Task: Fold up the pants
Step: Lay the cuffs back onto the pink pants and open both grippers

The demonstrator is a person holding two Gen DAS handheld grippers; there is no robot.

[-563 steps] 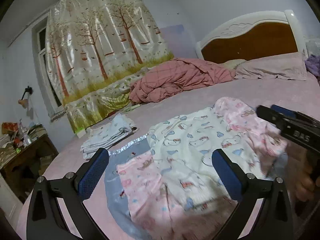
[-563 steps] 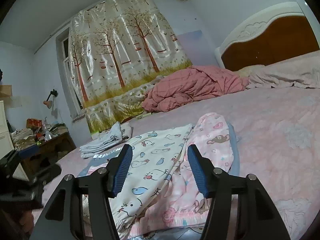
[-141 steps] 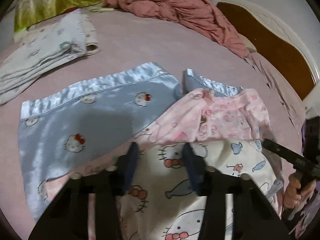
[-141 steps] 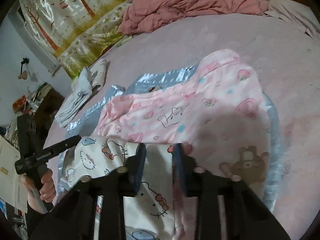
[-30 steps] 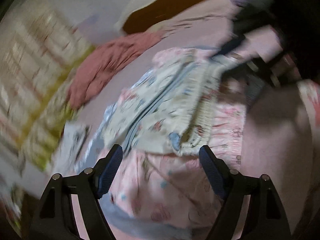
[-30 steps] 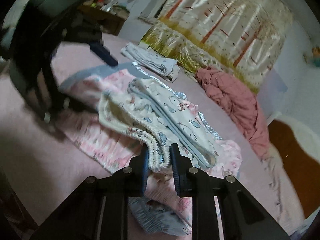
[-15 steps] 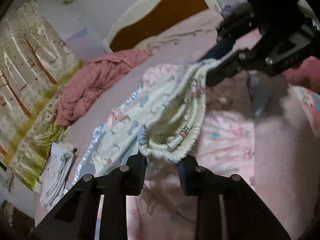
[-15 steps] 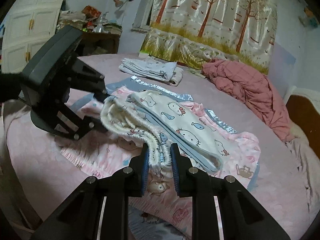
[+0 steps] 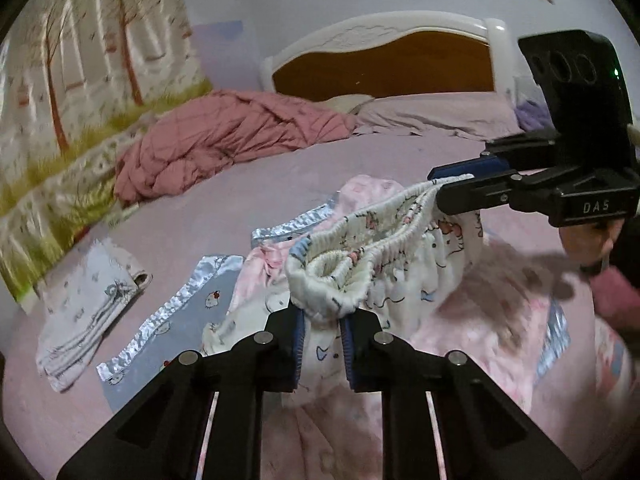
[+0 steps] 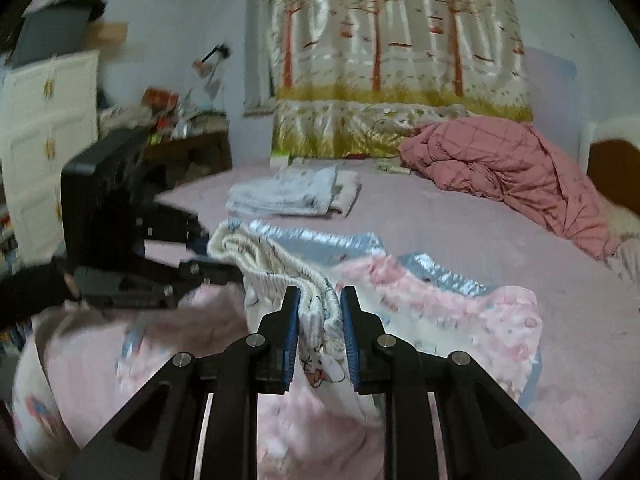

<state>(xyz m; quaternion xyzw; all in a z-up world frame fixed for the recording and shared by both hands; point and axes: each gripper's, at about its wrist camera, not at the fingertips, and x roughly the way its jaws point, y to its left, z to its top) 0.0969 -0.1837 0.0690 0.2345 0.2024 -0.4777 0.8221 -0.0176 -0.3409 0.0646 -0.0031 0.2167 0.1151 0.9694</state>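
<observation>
Left tool (image 9: 322, 330) closing, jaws pinching one end of the pants' (image 9: 380, 256) gathered waistband. Waistband spans between both tools, lifted above the bed (image 9: 248, 196), fabric hanging below over pink clothes (image 9: 472, 316). Right tool (image 10: 319, 322) pinches the other end, pads pressed on the elastic.

Both grippers were up off the bed, facing each other. Left gripper (image 9: 322, 326) was closing down on the pants' waistband (image 9: 360, 248), while the right gripper (image 10: 320, 316) was clamped on the other end.
</observation>
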